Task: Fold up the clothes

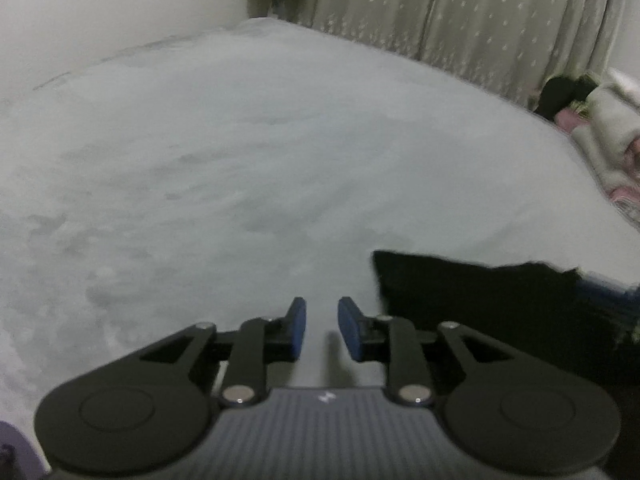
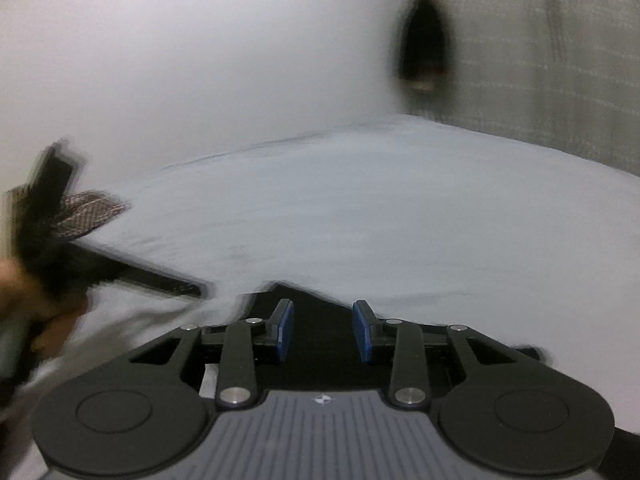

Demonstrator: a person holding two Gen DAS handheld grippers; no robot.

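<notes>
A black garment (image 1: 492,304) lies on the pale bed sheet (image 1: 240,160) at the lower right of the left wrist view. My left gripper (image 1: 322,320) is open and empty, just left of the garment's edge, over bare sheet. In the right wrist view the black garment (image 2: 320,312) lies under and ahead of my right gripper (image 2: 323,322), which is open with nothing between its blue pads. The left gripper and the hand holding it (image 2: 44,248) appear blurred at the left edge of that view.
The bed runs to a white wall (image 1: 100,12) at the left and patterned curtains (image 1: 460,12) at the back. A pile of white, pink and dark clothes (image 1: 600,136) sits at the bed's right edge. A dark item (image 2: 424,48) hangs by the curtain.
</notes>
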